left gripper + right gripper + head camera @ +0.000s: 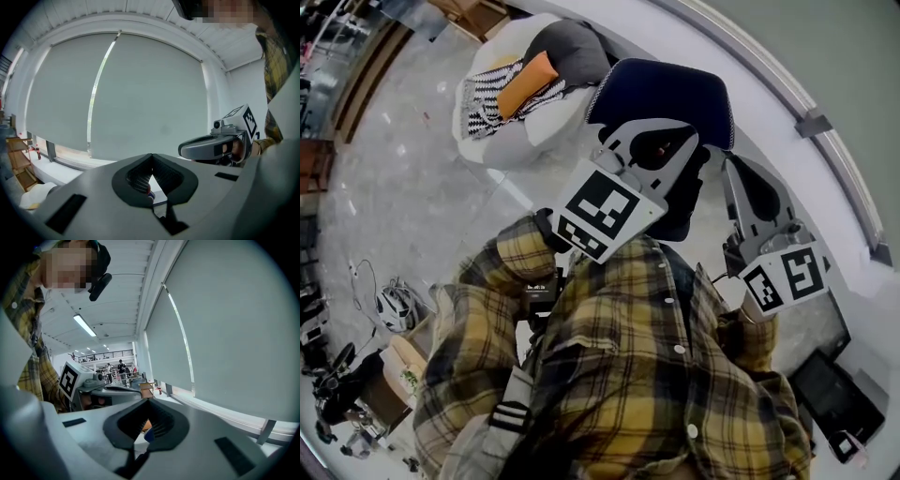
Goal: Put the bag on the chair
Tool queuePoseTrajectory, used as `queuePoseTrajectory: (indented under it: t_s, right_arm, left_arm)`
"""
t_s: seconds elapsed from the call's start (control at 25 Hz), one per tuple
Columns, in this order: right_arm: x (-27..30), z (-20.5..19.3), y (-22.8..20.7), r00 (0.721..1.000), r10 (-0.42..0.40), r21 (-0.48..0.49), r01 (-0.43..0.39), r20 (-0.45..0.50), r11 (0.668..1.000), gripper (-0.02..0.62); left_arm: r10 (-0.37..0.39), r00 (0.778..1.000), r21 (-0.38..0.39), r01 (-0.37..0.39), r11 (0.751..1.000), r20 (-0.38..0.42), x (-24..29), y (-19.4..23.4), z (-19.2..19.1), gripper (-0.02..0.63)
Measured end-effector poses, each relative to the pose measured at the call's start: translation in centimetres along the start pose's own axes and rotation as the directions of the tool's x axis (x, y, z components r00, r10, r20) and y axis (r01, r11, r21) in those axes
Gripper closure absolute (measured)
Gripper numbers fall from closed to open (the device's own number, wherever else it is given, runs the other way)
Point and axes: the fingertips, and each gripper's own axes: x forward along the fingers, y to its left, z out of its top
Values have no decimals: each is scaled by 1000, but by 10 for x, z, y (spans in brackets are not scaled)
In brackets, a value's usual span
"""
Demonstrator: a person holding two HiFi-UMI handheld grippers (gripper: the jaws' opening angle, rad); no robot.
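Note:
In the head view a navy-blue padded thing (pixel 661 94) sits just beyond my hands, with a black mass (pixel 686 202) under it. I cannot tell which is the bag and which the chair. Both grippers are raised in front of the person's plaid shirt (pixel 628 375). My left gripper (pixel 654 141) is shut and empty, overlapping the navy thing. My right gripper (pixel 741 169) is shut and empty, just right of it. In the gripper views the left gripper (pixel 151 161) and right gripper (pixel 146 406) point up at a grey window blind (pixel 140 93), each seeing the other beside it.
A white sofa (pixel 487 141) with a striped cushion, an orange cushion (pixel 525 82) and a grey one stands at the upper left. A curved window ledge (pixel 825 141) runs along the right. A black case (pixel 834 398) lies lower right. Cables and gear (pixel 389 305) clutter the lower left floor.

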Motion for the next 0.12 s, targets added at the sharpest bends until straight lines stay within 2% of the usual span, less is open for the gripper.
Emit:
queuePoseTrajectory:
  t_s: [0.12]
  right_arm:
    - [0, -2, 0, 1000, 0, 1, 0, 1, 1000, 578]
  left_arm:
    - [3, 1000, -1, -3, 1000, -2, -1, 2, -1, 588]
